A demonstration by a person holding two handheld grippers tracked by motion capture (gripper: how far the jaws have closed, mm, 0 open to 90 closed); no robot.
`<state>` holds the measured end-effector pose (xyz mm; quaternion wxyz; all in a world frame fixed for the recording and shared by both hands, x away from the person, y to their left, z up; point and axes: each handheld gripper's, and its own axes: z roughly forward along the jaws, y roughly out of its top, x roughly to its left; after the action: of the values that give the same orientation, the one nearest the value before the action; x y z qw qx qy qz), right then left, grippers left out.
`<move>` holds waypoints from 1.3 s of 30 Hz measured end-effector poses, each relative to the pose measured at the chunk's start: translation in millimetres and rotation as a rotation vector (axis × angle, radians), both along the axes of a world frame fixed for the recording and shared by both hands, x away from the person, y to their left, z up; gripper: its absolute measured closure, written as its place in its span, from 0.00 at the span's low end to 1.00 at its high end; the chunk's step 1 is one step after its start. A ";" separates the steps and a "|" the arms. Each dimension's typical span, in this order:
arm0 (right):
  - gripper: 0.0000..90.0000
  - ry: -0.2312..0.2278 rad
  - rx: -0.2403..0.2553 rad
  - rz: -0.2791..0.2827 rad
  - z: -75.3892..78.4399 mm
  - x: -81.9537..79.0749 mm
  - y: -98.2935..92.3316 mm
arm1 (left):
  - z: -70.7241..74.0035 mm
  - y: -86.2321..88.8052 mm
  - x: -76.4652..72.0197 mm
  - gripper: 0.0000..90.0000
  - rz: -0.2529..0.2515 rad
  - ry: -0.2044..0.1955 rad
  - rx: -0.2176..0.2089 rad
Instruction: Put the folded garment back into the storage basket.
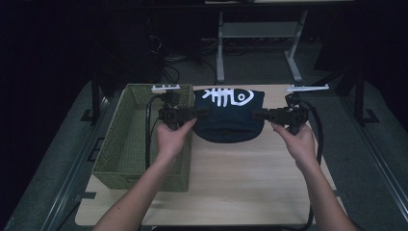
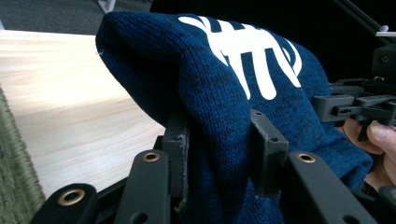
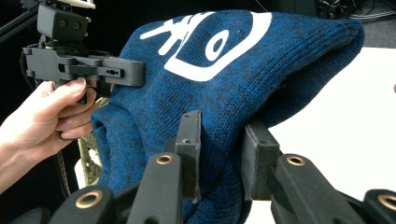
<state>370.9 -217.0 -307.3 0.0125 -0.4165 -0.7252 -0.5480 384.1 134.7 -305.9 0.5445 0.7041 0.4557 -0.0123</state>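
A dark blue knitted hat (image 1: 228, 115) with a white fish-skeleton design hangs stretched between both grippers above the far part of the wooden table (image 1: 231, 178). My left gripper (image 1: 202, 112) is shut on the hat's left edge; its jaws pinch the knit (image 2: 219, 154) in the left gripper view. At the hat's right edge my right gripper (image 1: 258, 115) is shut as well, with fabric (image 3: 222, 154) squeezed between its jaws. Across the hat (image 3: 224, 74) in the right gripper view, the left gripper (image 3: 135, 73) and the hand holding it show.
A green woven basket (image 1: 126, 139) stands on the table's left side, right beside the left hand. White brackets sit at the table's far edge. Behind the table are a desk frame and cables on the floor.
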 end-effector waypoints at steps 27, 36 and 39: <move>0.79 -0.008 0.004 0.059 5.6 15.8 51.7 | -1.3 50.8 -2.6 0.70 0.078 0.018 -0.065; 0.79 -0.008 0.016 0.080 5.7 22.2 71.8 | 0.9 73.3 -3.8 0.70 0.109 0.016 -0.063; 0.79 -0.010 0.021 0.082 6.7 23.5 79.0 | 1.5 78.1 -4.4 0.70 0.114 0.018 -0.067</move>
<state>394.4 -138.0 -300.6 0.0358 -0.3835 -0.7360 -0.5568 379.7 212.8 -304.4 0.5634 0.6583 0.4993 -0.0027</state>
